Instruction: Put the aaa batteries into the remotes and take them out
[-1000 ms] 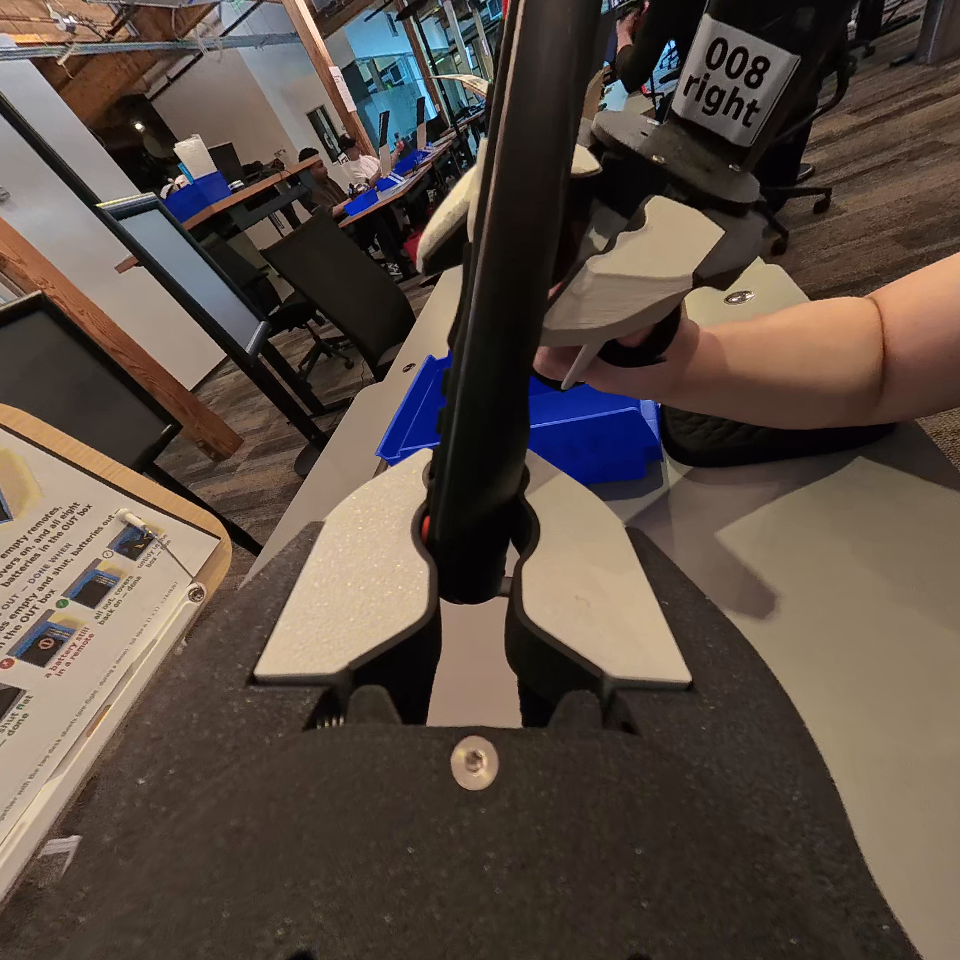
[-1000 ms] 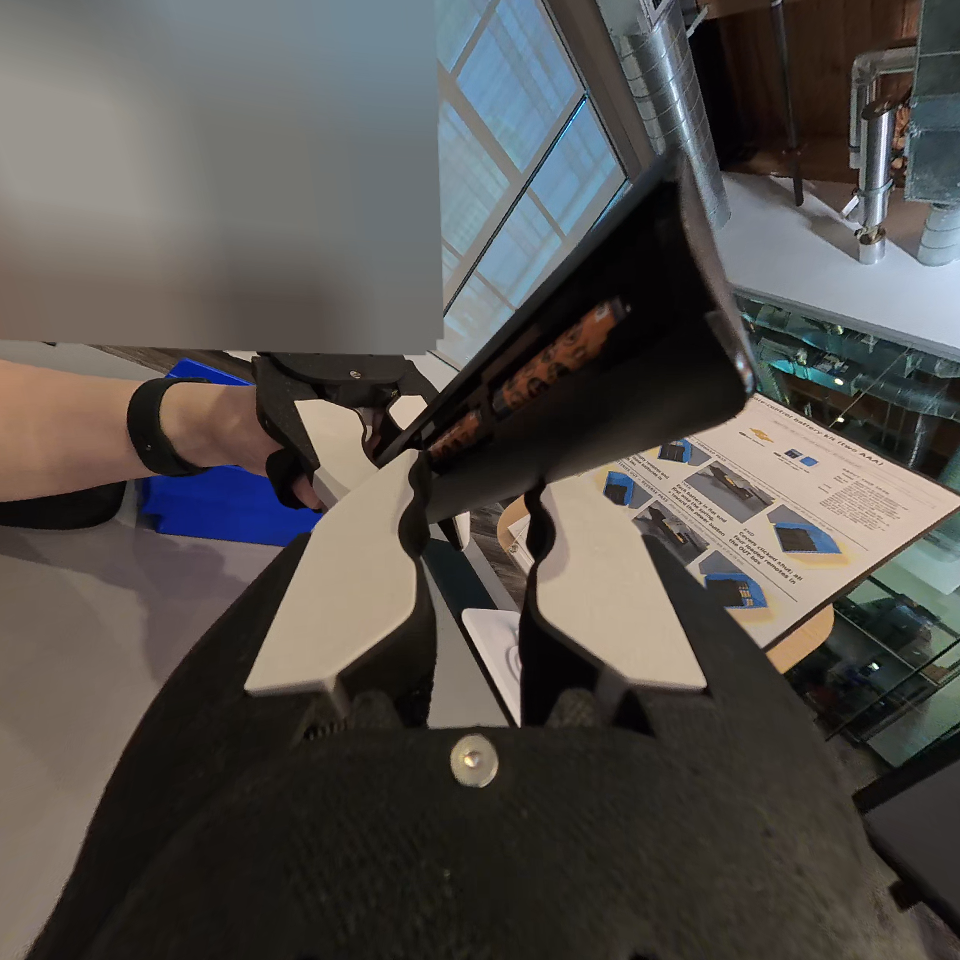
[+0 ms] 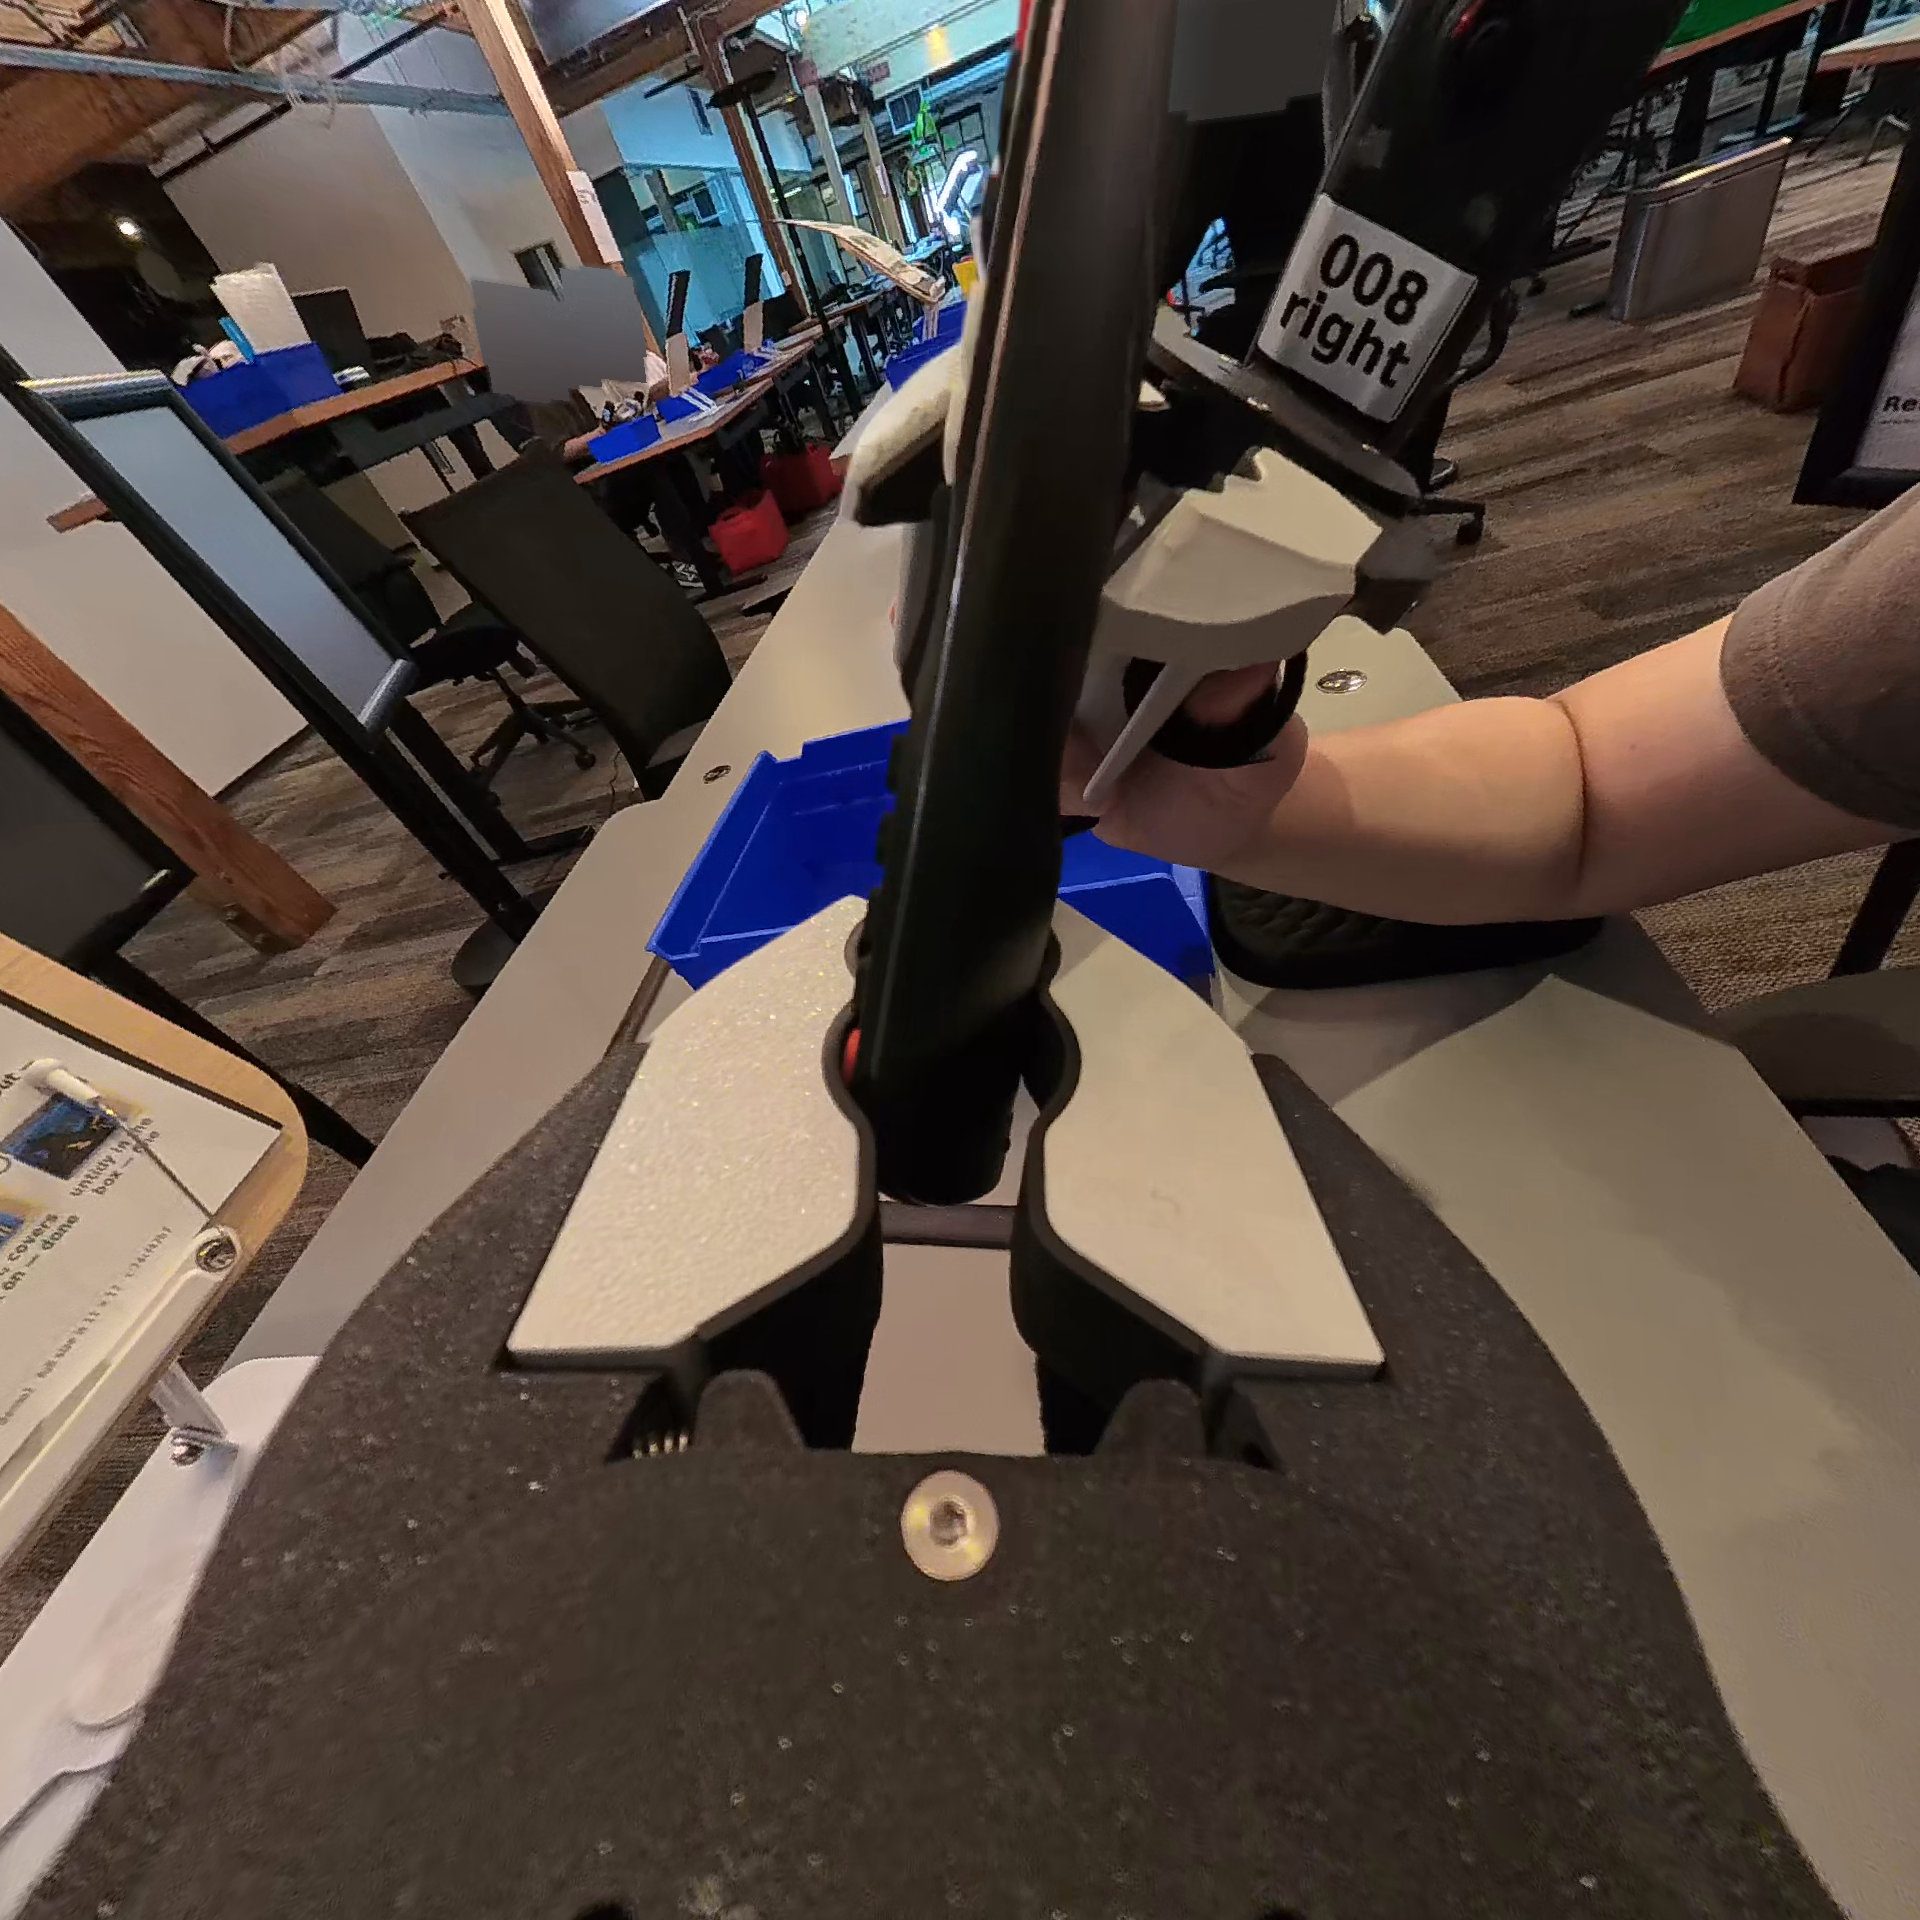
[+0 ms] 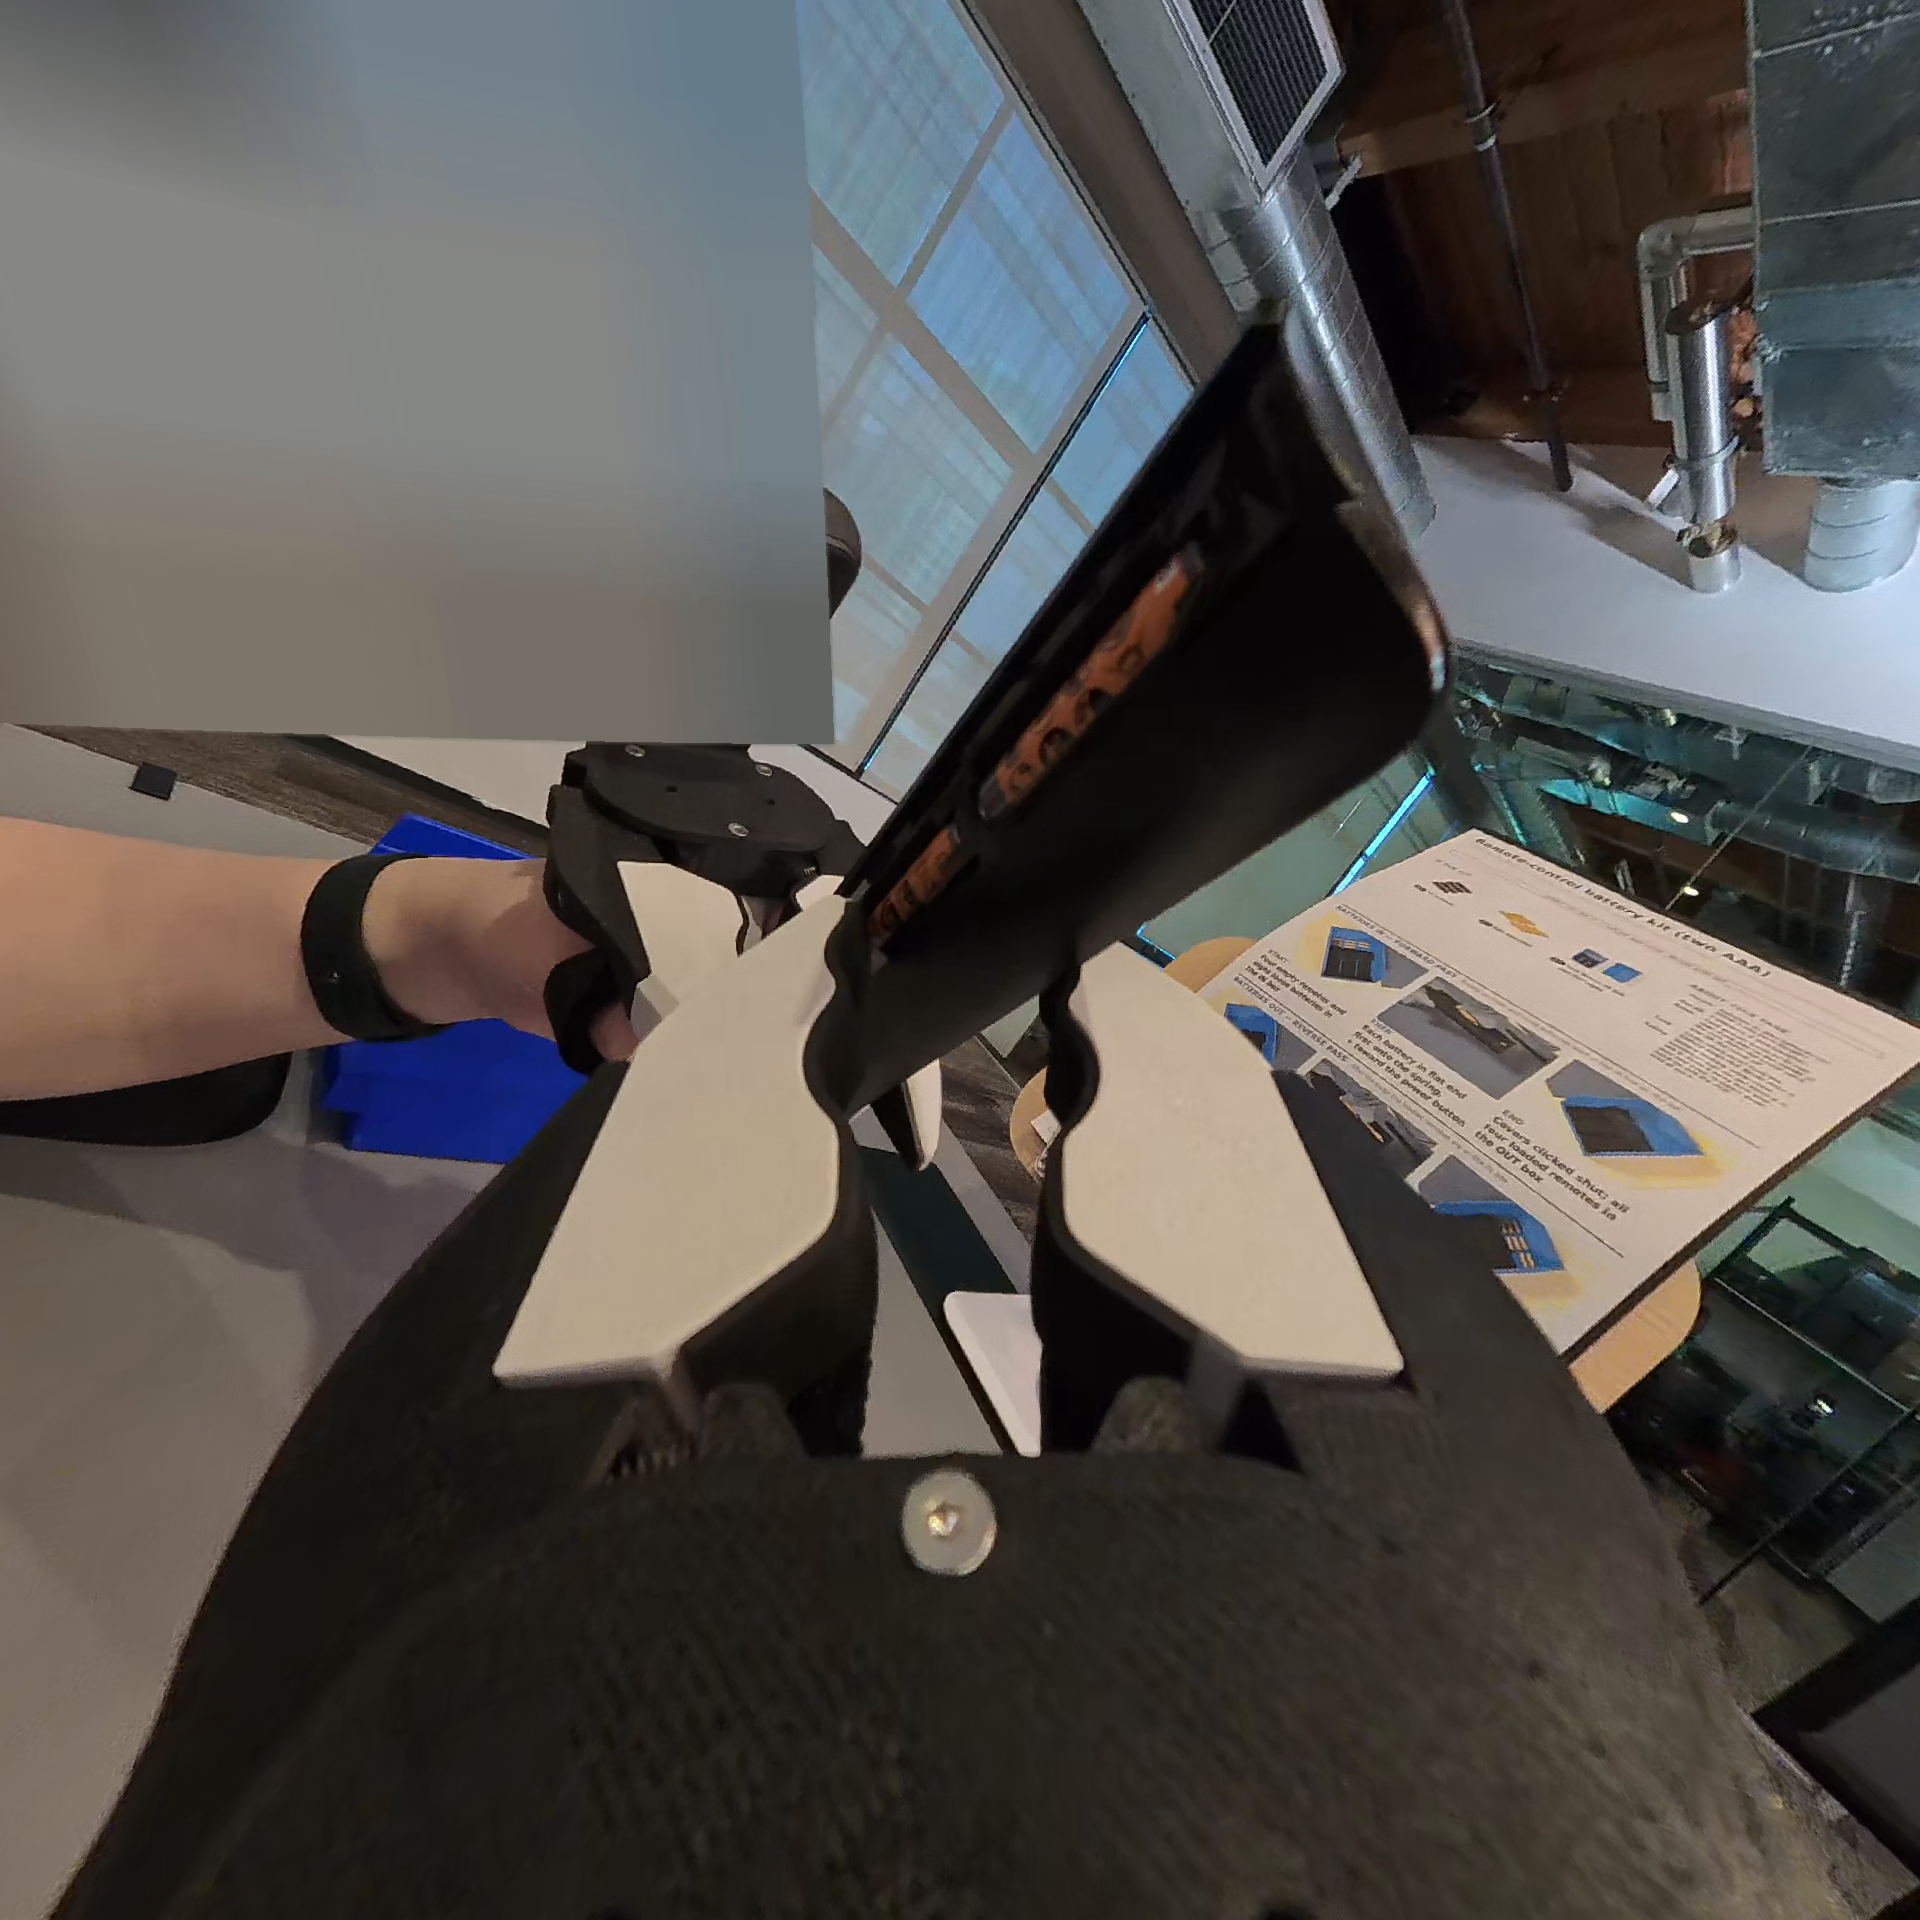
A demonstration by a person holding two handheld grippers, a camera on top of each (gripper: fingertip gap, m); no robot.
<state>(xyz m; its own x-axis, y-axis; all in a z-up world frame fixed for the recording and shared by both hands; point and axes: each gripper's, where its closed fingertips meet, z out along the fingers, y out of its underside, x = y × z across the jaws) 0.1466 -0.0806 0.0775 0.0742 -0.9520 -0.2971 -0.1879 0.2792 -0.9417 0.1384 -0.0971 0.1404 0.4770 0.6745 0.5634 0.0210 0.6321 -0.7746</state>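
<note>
Black slim plastic remote (orange batteries showing in its open back) is pinched by left gripper and right gripper, held clear above the grey bench near the blue plastic bin's edge.

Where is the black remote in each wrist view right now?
Left wrist view: remote stands upright in the centre, its lower end clamped in the left gripper.
Right wrist view: remote slants up-right from the right gripper, batteries exposed.
Shared landmark: blue bin.
</note>
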